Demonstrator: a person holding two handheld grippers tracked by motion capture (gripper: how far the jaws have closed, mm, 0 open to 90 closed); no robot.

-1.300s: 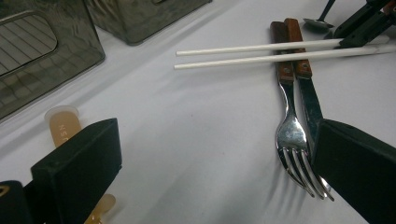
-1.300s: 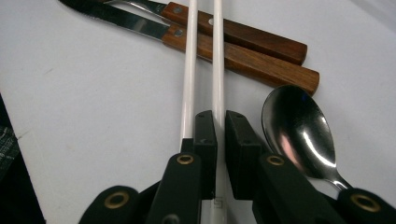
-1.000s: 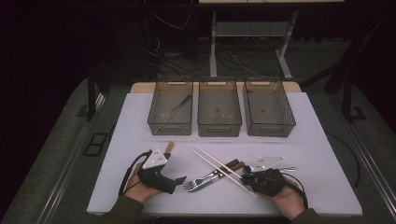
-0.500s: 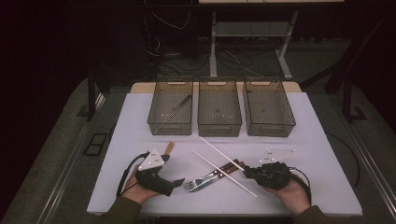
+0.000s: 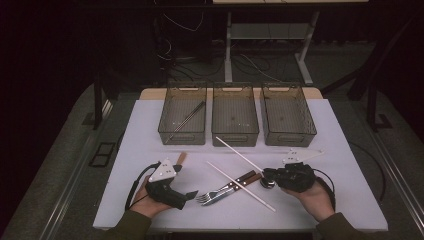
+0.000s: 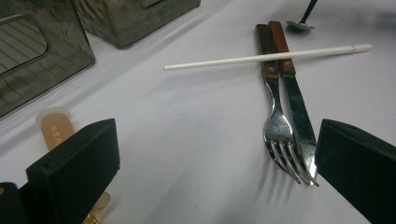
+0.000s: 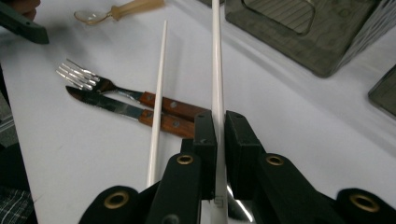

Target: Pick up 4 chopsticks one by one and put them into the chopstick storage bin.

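Right gripper (image 7: 219,135) fingers clamp white chopstick (image 7: 216,60); second chopstick (image 7: 158,98) crosses fork (image 7: 88,79), probably knife (image 7: 112,108).

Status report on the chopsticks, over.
Right hand-held gripper shut on white chopstick. Left hand-held gripper open. Second chopstick lies across fork and knife.

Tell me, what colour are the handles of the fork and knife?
Reddish-brown wood with metal rivets on the fork and knife handles, clearest in the right gripper view.

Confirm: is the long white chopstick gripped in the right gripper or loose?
Gripped: the right gripper has its black jaws shut on the long white chopstick.
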